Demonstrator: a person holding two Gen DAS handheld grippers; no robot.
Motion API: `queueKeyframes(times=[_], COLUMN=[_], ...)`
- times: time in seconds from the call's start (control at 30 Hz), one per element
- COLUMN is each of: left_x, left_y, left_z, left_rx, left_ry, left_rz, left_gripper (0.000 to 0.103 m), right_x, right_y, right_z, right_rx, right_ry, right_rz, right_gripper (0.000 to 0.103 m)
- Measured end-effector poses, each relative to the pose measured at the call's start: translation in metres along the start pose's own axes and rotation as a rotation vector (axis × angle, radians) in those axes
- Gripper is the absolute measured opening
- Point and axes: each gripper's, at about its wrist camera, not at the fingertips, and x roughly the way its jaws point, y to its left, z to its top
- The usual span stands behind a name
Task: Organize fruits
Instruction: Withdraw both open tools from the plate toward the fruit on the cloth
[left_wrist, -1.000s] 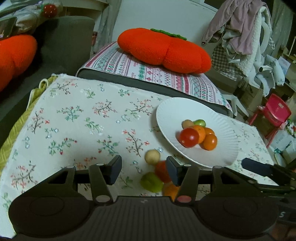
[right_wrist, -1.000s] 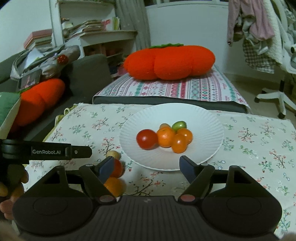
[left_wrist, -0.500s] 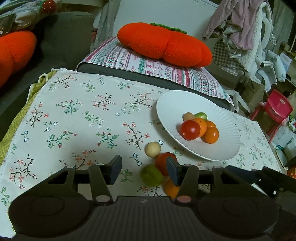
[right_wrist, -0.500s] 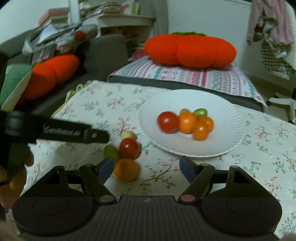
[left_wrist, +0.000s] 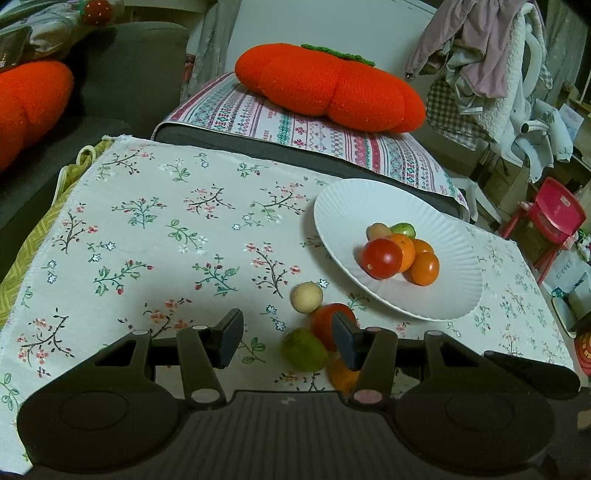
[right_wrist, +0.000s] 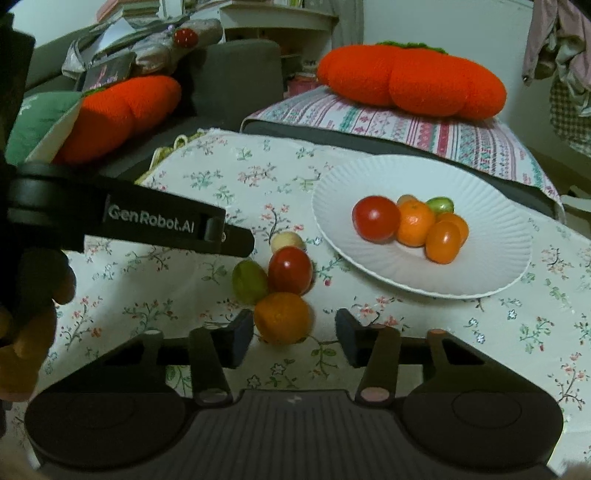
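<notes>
On a table spread with a floral tablecloth (left_wrist: 155, 236), four loose fruits sit in a tight cluster just left of a white paper plate (right_wrist: 491, 254): a pale beige fruit (right_wrist: 286, 240) at the far end, a green fruit (right_wrist: 248, 281) and a red tomato (right_wrist: 290, 270) touching side by side, and an orange fruit (right_wrist: 282, 317) nearest the cameras; the left gripper (left_wrist: 288, 341) hangs over the cloth with its jaws partly apart and nothing between the pads, the green fruit showing through the gap and the red tomato half hidden behind its right finger; seen from the right wrist, its black arm reaches in from the left, a person's hand (right_wrist: 35, 295) dim beneath it; the right gripper (right_wrist: 294, 338) has just been narrowing its jaws around the orange fruit, whose left side sits just beside or against the left fingertip (right_wrist: 240, 332) while a clear gap remains to the right one, so no grip is made; on the plate, a second red tomato (right_wrist: 376, 218), three orange fruits (right_wrist: 415, 223) and a small green fruit (right_wrist: 439, 204) lie heaped together, another pale one barely visible behind; beyond, a tomato-shaped cushion (left_wrist: 328, 88) rests on a striped pad (left_wrist: 369, 142).
</notes>
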Motion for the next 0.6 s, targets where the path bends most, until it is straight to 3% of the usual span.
queueKeyframes(times=[0.1,0.2,0.6], left_x=[0.0007,0.0009,0.0013], left_y=[-0.0013,-0.0018,-0.0014], left_z=[-0.0006,-0.0010,-0.0006], left_rx=[0.006,0.008,0.005], left_ry=[0.002,0.003,0.004], left_rz=[0.001,0.000,0.005], left_gripper=[0.036,0.036,0.037], right_x=[-0.0003,-0.0013,0.0044], right_y=[0.0005,0.0015,0.0063], right_z=[0.0008,0.0013,0.0013], right_rx=[-0.001,-0.006,-0.006], right_ry=[0.000,0.000,-0.005], right_rz=[0.013,0.021,0.022], right_gripper=[0.029,0.025,0.025])
